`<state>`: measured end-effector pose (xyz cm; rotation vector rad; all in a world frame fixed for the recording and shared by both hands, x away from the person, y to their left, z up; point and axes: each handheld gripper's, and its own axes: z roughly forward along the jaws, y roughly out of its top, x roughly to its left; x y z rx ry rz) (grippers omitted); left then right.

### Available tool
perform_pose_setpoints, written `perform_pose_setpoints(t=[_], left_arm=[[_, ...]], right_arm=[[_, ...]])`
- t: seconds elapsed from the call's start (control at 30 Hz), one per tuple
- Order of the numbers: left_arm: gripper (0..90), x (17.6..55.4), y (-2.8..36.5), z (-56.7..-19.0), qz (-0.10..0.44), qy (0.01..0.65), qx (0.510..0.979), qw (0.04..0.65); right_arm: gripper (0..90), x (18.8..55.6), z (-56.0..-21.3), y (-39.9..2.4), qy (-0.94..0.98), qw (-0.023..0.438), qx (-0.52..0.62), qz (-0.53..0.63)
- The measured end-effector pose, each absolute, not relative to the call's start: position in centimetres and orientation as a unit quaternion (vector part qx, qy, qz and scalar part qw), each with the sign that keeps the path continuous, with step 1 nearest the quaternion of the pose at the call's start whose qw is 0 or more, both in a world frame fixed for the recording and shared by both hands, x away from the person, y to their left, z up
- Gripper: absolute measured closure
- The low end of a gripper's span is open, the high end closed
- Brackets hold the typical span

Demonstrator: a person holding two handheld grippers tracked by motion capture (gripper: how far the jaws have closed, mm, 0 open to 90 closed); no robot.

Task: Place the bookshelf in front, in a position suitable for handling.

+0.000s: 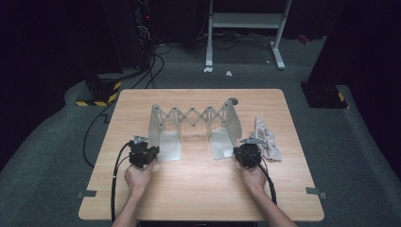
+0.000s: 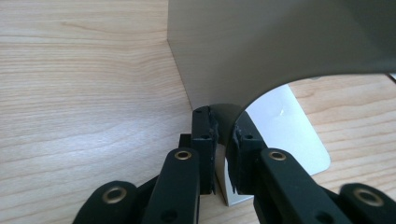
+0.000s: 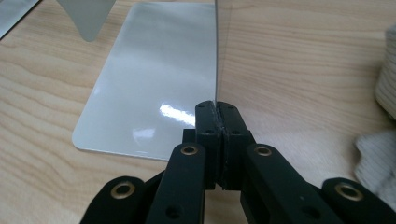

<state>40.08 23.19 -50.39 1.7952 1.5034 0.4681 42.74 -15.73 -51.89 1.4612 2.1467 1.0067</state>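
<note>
Black left gripper point(image 2: 223, 154) fingers clamp the left upright plate of the grey metal expanding bookend rack point(image 1: 194, 124) mid-desk point(image 1: 198, 184); right gripper point(image 3: 217, 140) fingers pinch its right plate. White crumpled cloth point(image 1: 267, 138) lies just beside.

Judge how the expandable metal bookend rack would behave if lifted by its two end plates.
The expandable metal bookend rack would probably flex: a scissor lattice links its ends. Each hand-held gripper, left and right, pinches a thin glossy plate edge, so slipping seems possible. It looks light for its size.
</note>
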Motion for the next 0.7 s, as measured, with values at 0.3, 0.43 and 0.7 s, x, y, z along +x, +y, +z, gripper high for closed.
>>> perform_pose_setpoints(t=[0.3,0.43,0.7], left_arm=[[82.1,40.6,21.4,-50.3,0.174,0.569,0.712,0.371],[82.2,41.2,20.4,-50.3,0.171,0.566,0.716,0.371],[82.4,42.3,19.3,-50.3,0.169,0.569,0.713,0.373]], right_arm=[[89.6,41.3,-52.0,-17.9,0.747,0.194,0.529,0.354],[89.9,41.8,-51.9,-18.6,0.734,0.196,0.548,0.35],[90.0,43.3,-51.9,-19.3,0.722,0.211,0.563,0.342]])
